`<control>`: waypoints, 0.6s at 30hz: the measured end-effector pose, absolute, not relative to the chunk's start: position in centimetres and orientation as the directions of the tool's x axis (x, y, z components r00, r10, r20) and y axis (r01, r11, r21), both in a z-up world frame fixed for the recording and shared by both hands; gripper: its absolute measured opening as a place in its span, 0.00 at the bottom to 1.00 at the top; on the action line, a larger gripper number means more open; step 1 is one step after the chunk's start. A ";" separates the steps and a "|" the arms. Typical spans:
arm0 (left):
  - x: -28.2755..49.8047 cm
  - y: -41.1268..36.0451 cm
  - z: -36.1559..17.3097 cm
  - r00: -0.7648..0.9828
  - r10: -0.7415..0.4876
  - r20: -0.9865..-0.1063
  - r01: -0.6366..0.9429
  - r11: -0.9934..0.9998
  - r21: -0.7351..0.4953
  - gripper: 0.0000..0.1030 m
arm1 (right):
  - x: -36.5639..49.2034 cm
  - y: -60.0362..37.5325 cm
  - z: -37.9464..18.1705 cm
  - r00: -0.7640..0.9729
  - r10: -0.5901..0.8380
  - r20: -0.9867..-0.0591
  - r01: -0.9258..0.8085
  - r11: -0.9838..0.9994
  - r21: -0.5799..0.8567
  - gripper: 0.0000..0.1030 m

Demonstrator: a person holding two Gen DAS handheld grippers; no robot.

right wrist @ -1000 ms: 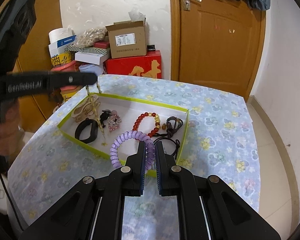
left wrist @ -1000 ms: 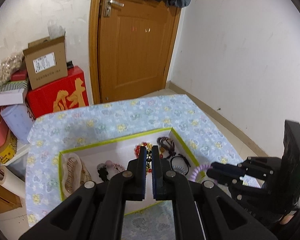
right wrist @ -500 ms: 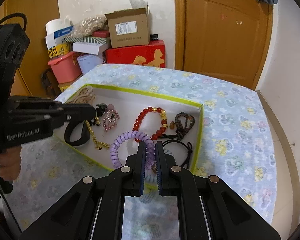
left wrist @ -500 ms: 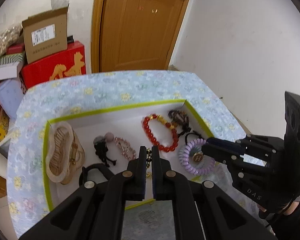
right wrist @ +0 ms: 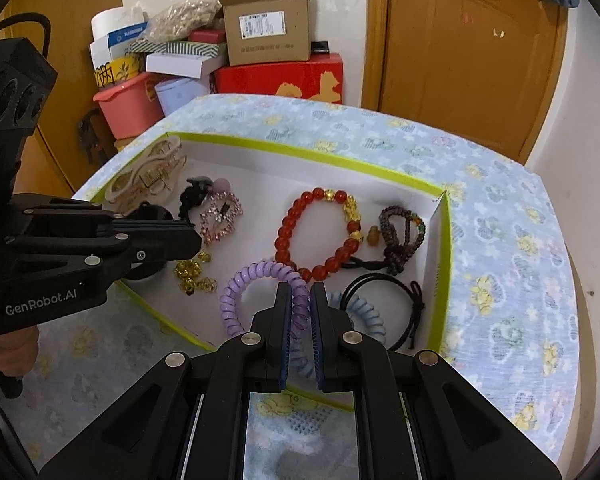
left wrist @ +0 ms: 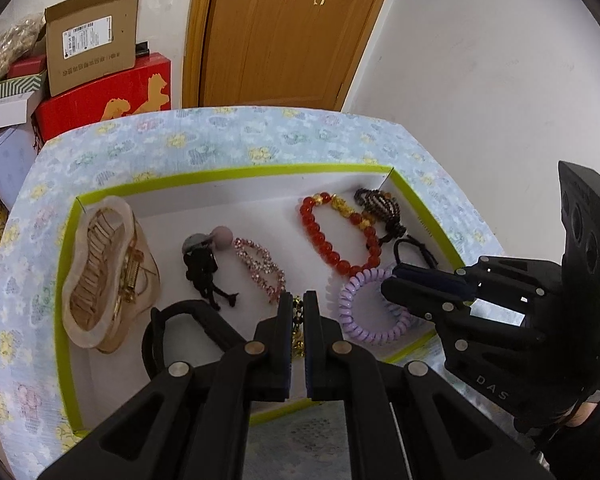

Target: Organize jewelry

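Item: gold chain [right wrist: 192, 274], heaped on the floor of the green-rimmed tray [left wrist: 66, 280], just under my left gripper [left wrist: 298, 300], whose jaws pinch its upper end. Item: purple coil hair tie [right wrist: 260, 280], lying flat just right of the chain, its near arc clamped in my right gripper [right wrist: 301, 292]. The left hand is nearer the chain; I judge release comes next.

Both wrist cameras look steeply down along their fingers, close over the green-rimmed box [left wrist: 236, 174]; left view catches the right gripper [left wrist: 388, 286], right view the left gripper [right wrist: 196, 240].
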State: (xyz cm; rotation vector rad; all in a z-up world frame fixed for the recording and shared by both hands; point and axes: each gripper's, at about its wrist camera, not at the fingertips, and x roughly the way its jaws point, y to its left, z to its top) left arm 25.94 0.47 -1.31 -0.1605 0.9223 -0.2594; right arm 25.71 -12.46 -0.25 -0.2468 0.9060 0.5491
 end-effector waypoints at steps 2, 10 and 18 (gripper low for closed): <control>25.9 0.4 -1.4 0.577 -0.288 -0.764 0.155 0.957 -0.244 0.05 | 25.8 -12.6 -0.3 0.490 0.347 -0.800 -0.544 0.839 0.031 0.09; 25.9 0.5 -1.3 0.575 -0.297 -0.763 0.157 0.955 -0.253 0.05 | 25.8 -12.8 -0.1 0.489 0.338 -0.804 -0.526 0.850 0.037 0.17; 24.7 0.3 -0.3 0.596 -0.273 -0.755 0.153 0.962 -0.227 0.27 | 24.2 -13.6 1.6 0.518 0.347 -0.782 -0.517 0.855 0.037 0.29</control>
